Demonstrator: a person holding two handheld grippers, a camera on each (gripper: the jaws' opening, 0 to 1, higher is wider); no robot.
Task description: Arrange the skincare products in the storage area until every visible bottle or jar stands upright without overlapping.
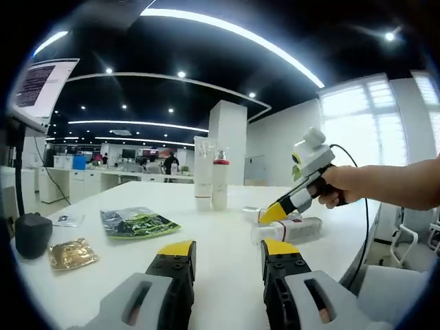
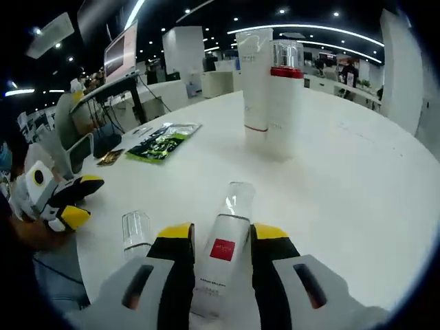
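Two products stand upright at the far side of the white table [image 1: 227,275]: a tall white tube [image 1: 203,172] [image 2: 254,75] and a white bottle with a red band [image 1: 220,182] [image 2: 285,96]. A white bottle with a red label [image 2: 221,254] [image 1: 292,230] lies on its side. My right gripper [image 2: 221,232] [image 1: 277,212] is open, its jaws straddling this bottle with slim gaps. A smaller clear-capped bottle [image 2: 136,230] lies just left of it. My left gripper [image 1: 228,251] [image 2: 65,203] hovers open over bare table with nothing between its jaws.
A green packet [image 1: 137,221] [image 2: 161,141] and a gold packet [image 1: 71,253] [image 2: 110,157] lie flat on the table. A black object [image 1: 31,234] sits near the edge under a monitor [image 1: 41,86]. A person's hand [image 1: 344,185] holds the right gripper.
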